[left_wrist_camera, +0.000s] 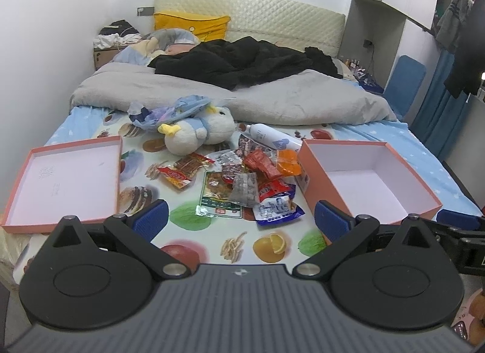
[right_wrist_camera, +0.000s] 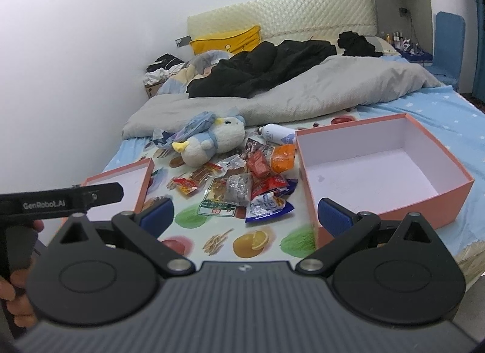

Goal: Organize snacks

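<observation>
1. Both the left gripper (left_wrist_camera: 239, 221) and the right gripper (right_wrist_camera: 245, 216) are spread wide and hold nothing.
2. The snack packets (left_wrist_camera: 242, 183) lie heaped mid-bed, between the lid (left_wrist_camera: 63, 177) on the left and the box (left_wrist_camera: 369, 180) on the right.
3. Pinch the near blue packet (left_wrist_camera: 277, 209) by one edge and lift it clear before carrying it right.

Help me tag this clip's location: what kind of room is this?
A bedroom, most likely. The snacks lie on a bed with a printed sheet, a gray duvet and a padded headboard behind, and clothes hang at the right.
</observation>
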The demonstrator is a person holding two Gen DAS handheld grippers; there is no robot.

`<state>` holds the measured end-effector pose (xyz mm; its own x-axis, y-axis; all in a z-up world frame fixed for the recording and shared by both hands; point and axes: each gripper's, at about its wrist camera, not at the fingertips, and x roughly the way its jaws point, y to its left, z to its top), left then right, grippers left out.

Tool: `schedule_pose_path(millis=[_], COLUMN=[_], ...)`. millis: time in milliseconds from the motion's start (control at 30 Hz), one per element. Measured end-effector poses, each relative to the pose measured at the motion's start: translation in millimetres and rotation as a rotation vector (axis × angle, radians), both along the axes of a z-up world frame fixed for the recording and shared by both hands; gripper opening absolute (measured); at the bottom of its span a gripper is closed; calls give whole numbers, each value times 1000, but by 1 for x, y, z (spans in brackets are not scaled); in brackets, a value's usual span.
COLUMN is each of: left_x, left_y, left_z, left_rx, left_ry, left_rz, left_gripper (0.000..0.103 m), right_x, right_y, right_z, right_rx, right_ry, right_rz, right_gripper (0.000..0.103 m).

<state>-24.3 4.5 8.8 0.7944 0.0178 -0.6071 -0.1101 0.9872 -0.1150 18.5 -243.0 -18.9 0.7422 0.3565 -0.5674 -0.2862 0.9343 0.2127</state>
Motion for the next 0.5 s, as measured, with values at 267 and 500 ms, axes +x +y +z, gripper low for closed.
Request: schedule_pose_path(millis=[267, 500], left_x=[5, 20], left_y=[1, 4], left_z=[-13, -28], left_rx=[3, 8], left_ry=[32, 70], left_rz=[2, 14], left_gripper=[103, 103], right_x=[4, 17], right_y=[5, 8], right_z=[-11, -18], right_rx=[-6, -31], right_ry=[26, 48], right_rz=[-3, -26], right_gripper=[103, 103])
